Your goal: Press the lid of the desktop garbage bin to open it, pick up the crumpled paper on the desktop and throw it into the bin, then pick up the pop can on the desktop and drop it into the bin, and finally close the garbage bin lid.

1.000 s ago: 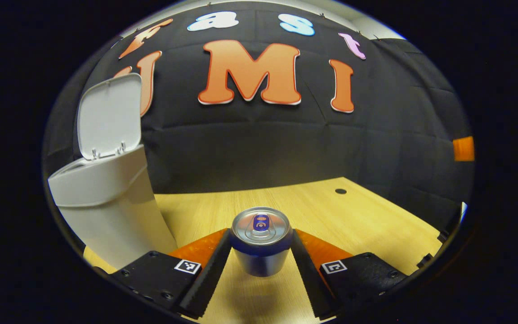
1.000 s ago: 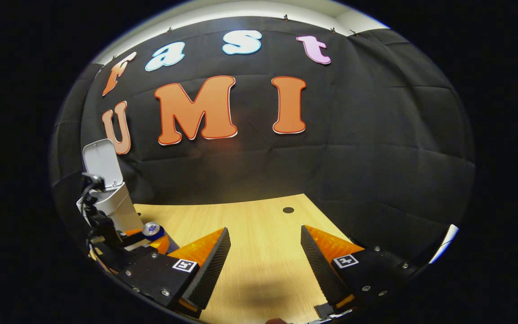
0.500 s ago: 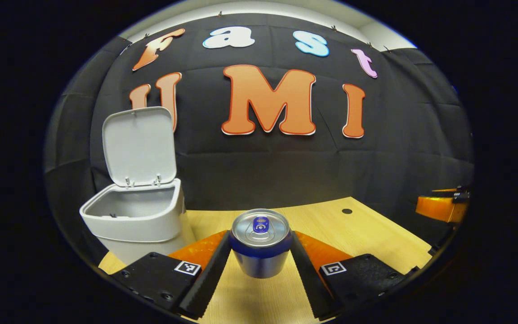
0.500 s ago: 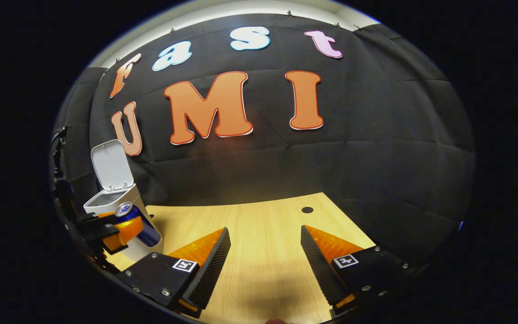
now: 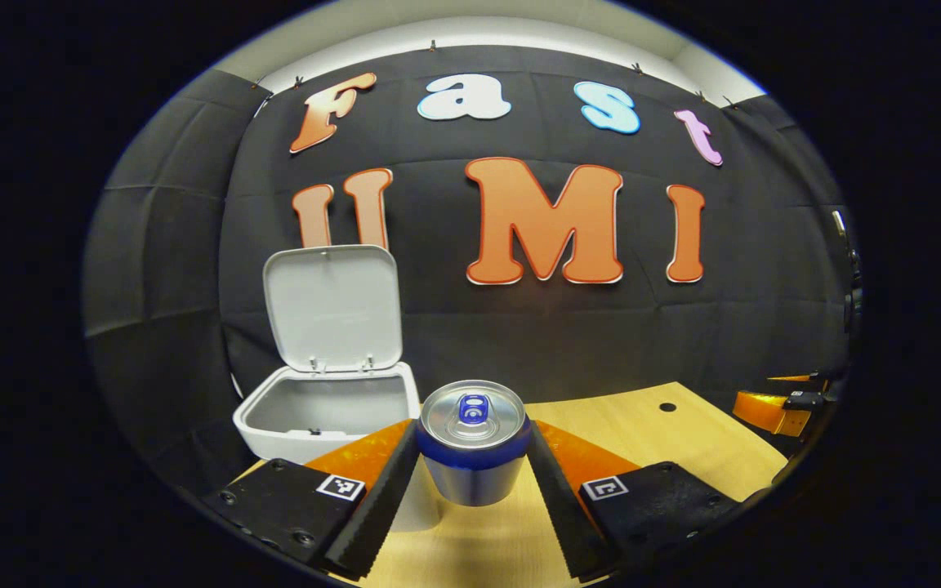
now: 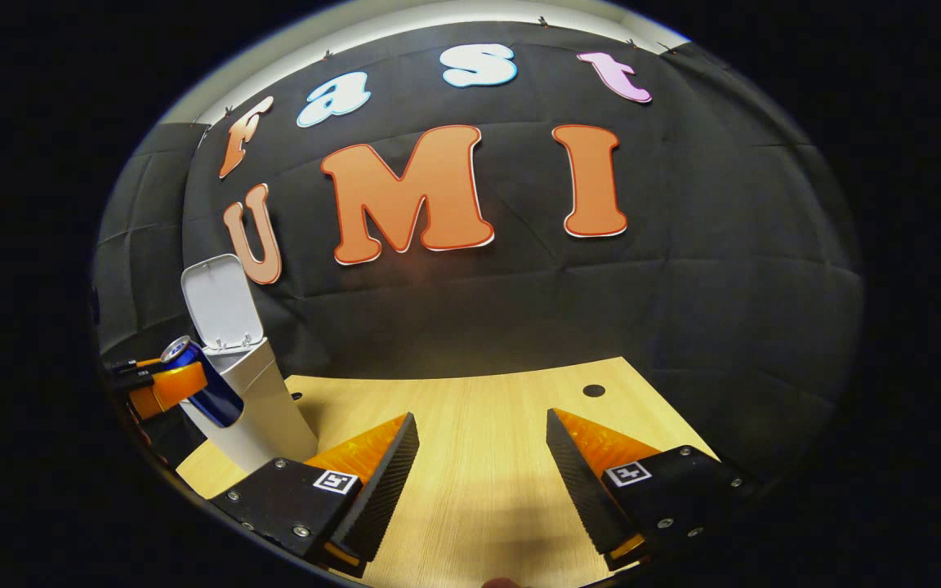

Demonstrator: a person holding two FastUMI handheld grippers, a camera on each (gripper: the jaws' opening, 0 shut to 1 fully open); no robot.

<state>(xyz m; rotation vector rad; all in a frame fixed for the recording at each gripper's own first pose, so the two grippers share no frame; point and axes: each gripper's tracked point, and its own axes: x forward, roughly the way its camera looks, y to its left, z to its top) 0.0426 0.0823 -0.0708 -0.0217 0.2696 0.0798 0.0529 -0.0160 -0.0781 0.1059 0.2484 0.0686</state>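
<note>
The can sits at the lower centre of the left gripper view, clamped between the 2 fingers of the left gripper and lifted above the table. Just behind it, to the left, stands the bin with its lid upright and open. In the right gripper view, the can is at the far left, tilted, beside the bin. The right gripper has its fingers apart above the table, holding nothing.
</note>
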